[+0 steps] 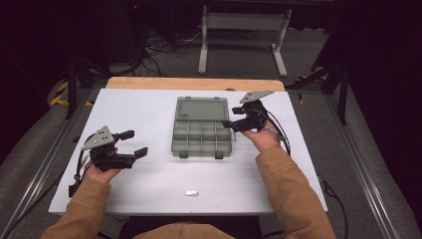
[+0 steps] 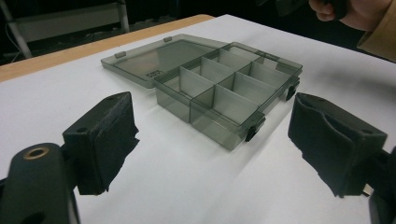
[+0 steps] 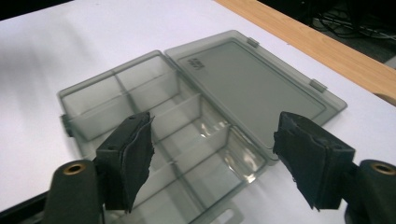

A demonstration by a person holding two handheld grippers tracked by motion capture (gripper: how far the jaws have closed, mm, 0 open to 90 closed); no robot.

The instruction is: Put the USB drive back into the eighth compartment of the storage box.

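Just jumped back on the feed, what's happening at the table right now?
A person holds a gripper in each hand over a white table. A grey compartment box lies open at the centre, its lid folded flat behind it, compartments apparently empty. The right gripper hovers open at the box's right edge, gripping nothing. The left gripper is open too, off to the box's left. A small pale piece lies near the front edge.

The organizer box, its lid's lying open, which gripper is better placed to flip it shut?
Probably the right gripper: it hovers open at the organizer box's right edge, beside the lid. The left gripper sits farther off.
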